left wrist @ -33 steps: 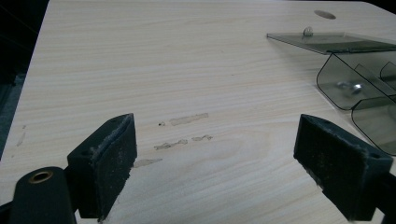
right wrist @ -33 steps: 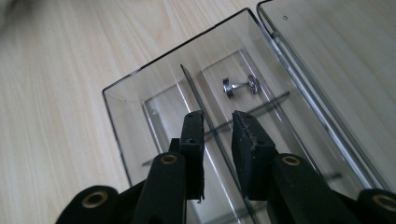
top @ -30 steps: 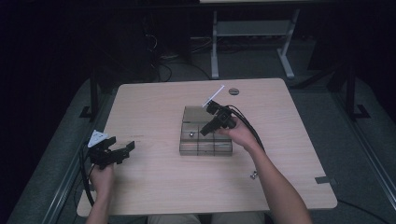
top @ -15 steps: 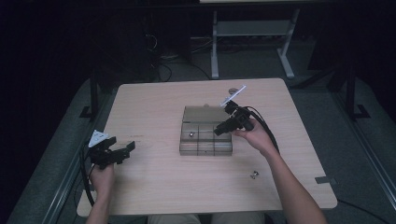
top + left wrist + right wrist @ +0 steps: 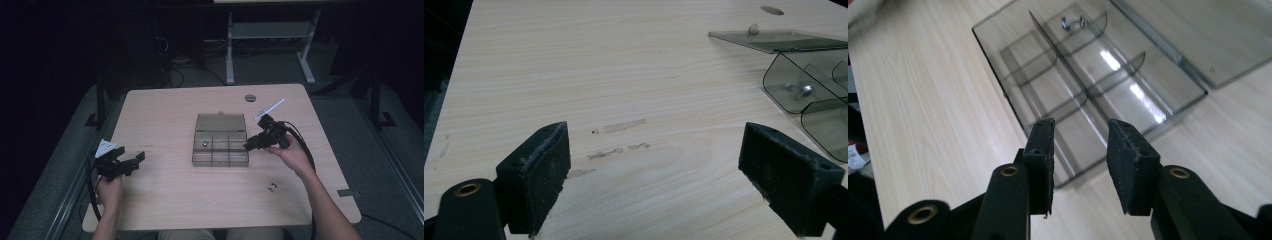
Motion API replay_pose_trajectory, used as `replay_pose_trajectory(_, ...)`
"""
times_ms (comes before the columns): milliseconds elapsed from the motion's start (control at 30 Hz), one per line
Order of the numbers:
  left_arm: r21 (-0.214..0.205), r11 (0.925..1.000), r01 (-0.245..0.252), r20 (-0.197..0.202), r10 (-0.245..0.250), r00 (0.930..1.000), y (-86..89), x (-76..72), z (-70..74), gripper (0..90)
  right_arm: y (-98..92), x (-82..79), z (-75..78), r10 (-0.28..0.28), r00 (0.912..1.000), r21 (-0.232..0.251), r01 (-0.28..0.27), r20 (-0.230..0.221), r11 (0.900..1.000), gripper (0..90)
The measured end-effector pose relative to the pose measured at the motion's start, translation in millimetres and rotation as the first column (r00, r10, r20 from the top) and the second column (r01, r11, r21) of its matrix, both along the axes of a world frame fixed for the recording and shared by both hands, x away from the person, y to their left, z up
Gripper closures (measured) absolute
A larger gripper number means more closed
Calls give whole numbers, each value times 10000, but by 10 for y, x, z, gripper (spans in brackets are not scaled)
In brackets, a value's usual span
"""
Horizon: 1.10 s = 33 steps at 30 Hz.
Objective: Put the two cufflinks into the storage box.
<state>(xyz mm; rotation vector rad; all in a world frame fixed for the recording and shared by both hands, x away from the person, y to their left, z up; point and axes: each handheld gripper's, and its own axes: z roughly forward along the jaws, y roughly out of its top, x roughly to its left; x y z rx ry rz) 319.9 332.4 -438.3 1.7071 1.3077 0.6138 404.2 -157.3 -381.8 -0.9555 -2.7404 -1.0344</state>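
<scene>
A smoky clear compartment box [image 5: 220, 156] lies at the table's middle with its lid [image 5: 220, 121] folded open behind it. One small metal screw [image 5: 204, 144] rests in a far-left compartment, also seen in the right gripper view [image 5: 1073, 22] and the left gripper view [image 5: 806, 90]. My right gripper [image 5: 251, 145] hovers at the box's right edge; its jaws have just been opening, with nothing between them [image 5: 1078, 150]. Open wide and empty, my left gripper [image 5: 136, 161] stays low at the table's left [image 5: 654, 170], well apart from the box [image 5: 809, 95].
Another small metal screw [image 5: 272, 187] lies loose on the wooden table [image 5: 165, 200] near the right forearm. A round hole [image 5: 250, 97] sits at the table's far side. Dark floor and a metal stand [image 5: 270, 35] lie beyond.
The right gripper has moved rightward from above the box's middle to its right edge, and its jaws stand wider. The left gripper has stayed put.
</scene>
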Motion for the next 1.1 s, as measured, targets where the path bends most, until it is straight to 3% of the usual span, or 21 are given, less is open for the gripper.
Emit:
replay_pose_trajectory(467,70,10000,-26,-38,26,10000,1,-3,-1,129,-278,-267,-102,-320,9994,-90,322,137,9994,598)
replay_pose_trajectory(1100,135,9999,82,-18,-82,10000,7,-15,4,129,-568,-596,-330,-797,9967,89,798,-161,9968,595)
